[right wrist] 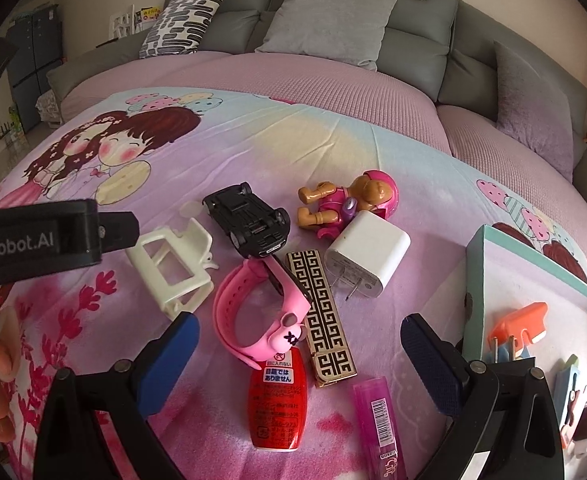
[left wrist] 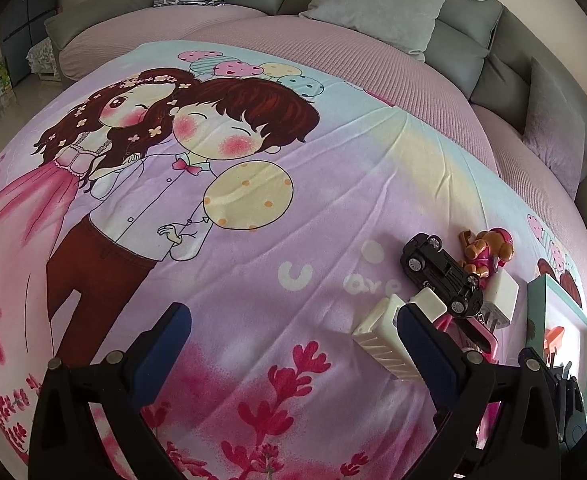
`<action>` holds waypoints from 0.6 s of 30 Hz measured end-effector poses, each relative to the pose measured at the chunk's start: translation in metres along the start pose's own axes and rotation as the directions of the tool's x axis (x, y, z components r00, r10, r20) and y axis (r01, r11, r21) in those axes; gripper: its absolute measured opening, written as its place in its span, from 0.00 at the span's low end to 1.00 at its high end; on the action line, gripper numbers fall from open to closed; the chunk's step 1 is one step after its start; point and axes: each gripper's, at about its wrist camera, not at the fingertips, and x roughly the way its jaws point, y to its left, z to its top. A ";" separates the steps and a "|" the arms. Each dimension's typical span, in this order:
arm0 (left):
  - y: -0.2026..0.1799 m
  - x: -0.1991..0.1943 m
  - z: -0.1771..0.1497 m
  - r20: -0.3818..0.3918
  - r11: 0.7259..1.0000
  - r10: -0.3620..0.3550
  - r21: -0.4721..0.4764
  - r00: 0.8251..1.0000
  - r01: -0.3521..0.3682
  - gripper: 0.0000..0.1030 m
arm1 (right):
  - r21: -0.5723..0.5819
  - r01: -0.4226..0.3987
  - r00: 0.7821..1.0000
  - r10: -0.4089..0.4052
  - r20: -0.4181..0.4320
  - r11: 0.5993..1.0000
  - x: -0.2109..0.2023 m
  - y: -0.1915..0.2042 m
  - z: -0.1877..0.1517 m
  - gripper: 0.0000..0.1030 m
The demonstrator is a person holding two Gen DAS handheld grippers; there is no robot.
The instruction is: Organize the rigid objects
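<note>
Right wrist view puts your wide-open, empty right gripper [right wrist: 298, 344] just near of the pink watch [right wrist: 259, 312] amid the clutter: probably light, with a springy strap, so grip its stiff face.

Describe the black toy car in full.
The black toy car is small, glossy and hard-looking, seemingly plastic or die-cast. It lies flipped over on the printed bedsheet, black underside and four wheels facing up. Its lower end rests over the pink watch; the white hair clip lies to its left, apart, and the pup figure to its right. Neither gripper touches it.
</note>
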 end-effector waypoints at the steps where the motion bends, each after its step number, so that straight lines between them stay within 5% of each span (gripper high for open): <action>1: 0.000 0.000 0.000 -0.003 1.000 -0.001 0.002 1.000 0.001 1.00 | -0.005 0.005 1.000 -0.005 0.000 1.000 0.001 0.001 0.000 0.96; 9: 0.000 0.002 -0.001 -0.028 1.000 -0.016 -0.012 0.999 0.015 1.00 | -0.047 -0.005 1.000 0.006 0.019 0.999 0.006 0.010 0.002 0.88; 13: -0.003 0.004 -0.001 -0.040 0.999 -0.041 -0.006 0.998 0.041 1.00 | -0.058 -0.008 1.000 0.010 0.026 0.998 0.006 0.012 0.002 0.70; 18: -0.010 0.005 -0.002 -0.047 0.999 -0.047 0.017 0.998 0.048 1.00 | -0.035 -0.038 0.999 0.039 0.033 0.999 0.004 0.009 0.002 0.68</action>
